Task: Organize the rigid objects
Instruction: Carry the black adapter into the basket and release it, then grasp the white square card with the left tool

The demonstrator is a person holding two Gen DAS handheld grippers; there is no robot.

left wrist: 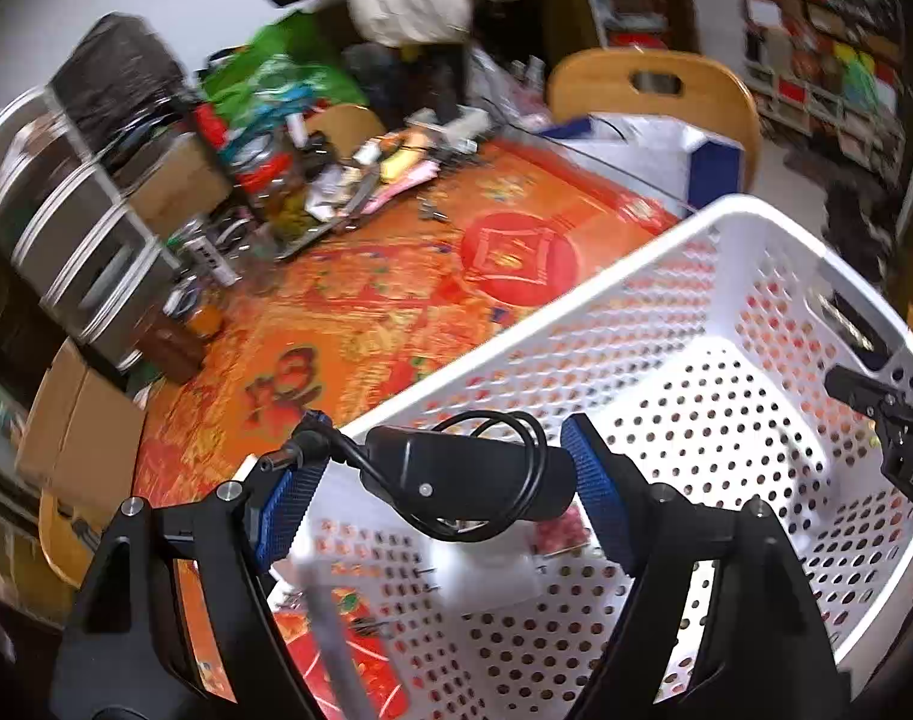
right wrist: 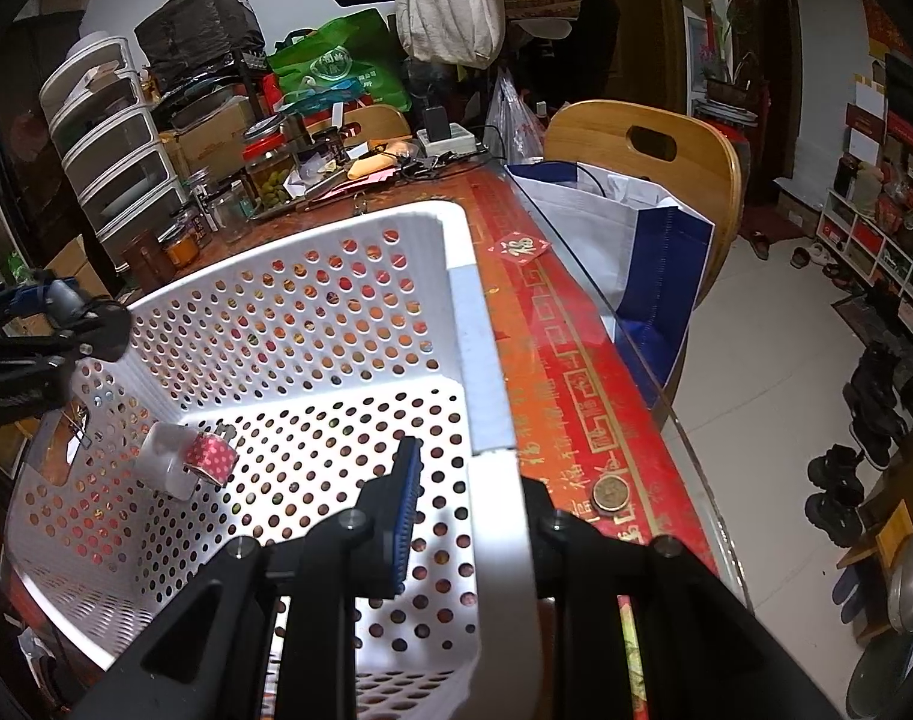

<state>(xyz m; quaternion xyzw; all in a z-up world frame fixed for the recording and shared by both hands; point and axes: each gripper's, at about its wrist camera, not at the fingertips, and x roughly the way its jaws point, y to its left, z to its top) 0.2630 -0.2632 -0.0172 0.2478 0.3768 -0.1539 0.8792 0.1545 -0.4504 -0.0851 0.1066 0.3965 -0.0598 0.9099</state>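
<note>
My left gripper (left wrist: 438, 474) is shut on a black power adapter (left wrist: 468, 474) with its coiled cable, held over the left rim of the white perforated basket (left wrist: 756, 222). It shows at the left in the right wrist view (right wrist: 96, 324). Inside the basket lie a white charger block (right wrist: 165, 462) and a red polka-dot tape roll (right wrist: 213, 457). My right gripper (right wrist: 474, 498) is shut on the basket's near right wall (right wrist: 486, 360), one blue pad inside, the other finger outside.
The basket stands on a table with an orange-red patterned cloth (left wrist: 348, 312). Jars, papers and clutter (right wrist: 264, 180) crowd the far end. A wooden chair (right wrist: 642, 144) with a blue-white bag (right wrist: 636, 240) stands at the right. A coin (right wrist: 611, 492) lies near the table edge.
</note>
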